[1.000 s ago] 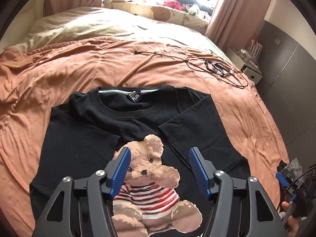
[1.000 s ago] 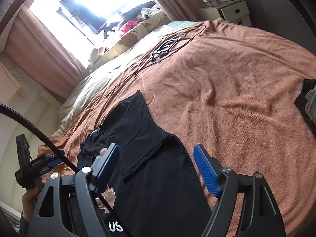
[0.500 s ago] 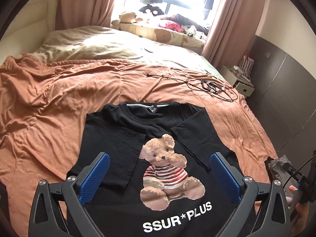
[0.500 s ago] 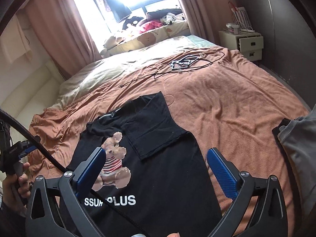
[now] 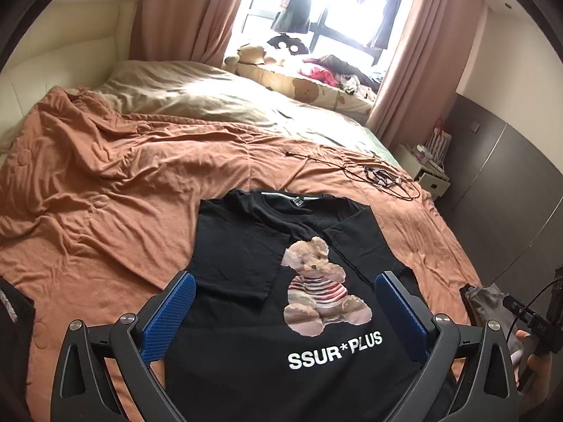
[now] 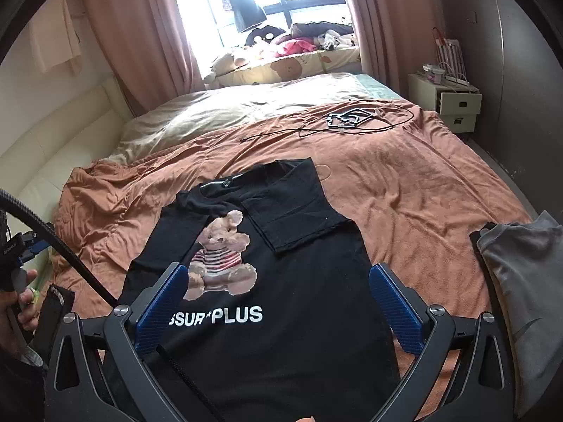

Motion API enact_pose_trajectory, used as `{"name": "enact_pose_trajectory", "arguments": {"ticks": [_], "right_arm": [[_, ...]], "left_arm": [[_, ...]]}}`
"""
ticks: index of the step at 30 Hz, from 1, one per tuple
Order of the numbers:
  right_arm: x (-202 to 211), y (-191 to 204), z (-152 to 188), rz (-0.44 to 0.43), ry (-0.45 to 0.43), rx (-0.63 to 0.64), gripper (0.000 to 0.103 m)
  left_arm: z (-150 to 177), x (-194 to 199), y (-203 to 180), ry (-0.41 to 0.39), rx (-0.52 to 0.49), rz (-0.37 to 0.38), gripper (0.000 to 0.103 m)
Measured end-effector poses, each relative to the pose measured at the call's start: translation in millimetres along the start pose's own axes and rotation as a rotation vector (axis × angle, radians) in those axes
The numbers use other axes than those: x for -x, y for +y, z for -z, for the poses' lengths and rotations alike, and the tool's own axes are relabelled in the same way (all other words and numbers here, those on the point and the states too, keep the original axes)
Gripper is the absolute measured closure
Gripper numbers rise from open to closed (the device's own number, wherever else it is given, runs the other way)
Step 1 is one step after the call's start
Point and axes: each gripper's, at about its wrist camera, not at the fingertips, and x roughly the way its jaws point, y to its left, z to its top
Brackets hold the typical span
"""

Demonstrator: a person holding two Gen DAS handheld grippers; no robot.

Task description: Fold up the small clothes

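Rumpled orange-brown bedspread (image 5: 140, 211) under black T-shirt (image 5: 246, 263), cables (image 5: 380, 176), grey garment (image 6: 527, 299).

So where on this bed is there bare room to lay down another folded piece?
The widest free patch is the orange blanket left of the black T-shirt, up to the beige sheet. Another lies right of the shirt, between the tangled cables and the grey garment. It is crowded at the cables and the near edge.

A home bedroom. A wide bed (image 5: 147, 176) under an orange blanket fills it. Pink curtains (image 6: 140, 35) frame the window; a nightstand (image 6: 454, 102) stands beside.
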Motion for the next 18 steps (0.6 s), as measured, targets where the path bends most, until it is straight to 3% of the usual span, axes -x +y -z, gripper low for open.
{"name": "enact_pose_trajectory", "arguments": {"ticks": [14,18], "right_arm": [[77.2,-4.9,50.6,-0.014,-0.045,0.081,0.000],[100.7,-3.2,69.6,0.018,-0.059,0.119,0.000]], "left_arm": [[63.9,78.8,19.0,-0.023,-0.028,-0.014,0.000],[87.0,98.9,19.8,-0.024,-0.040,-0.014,0.000]]}}
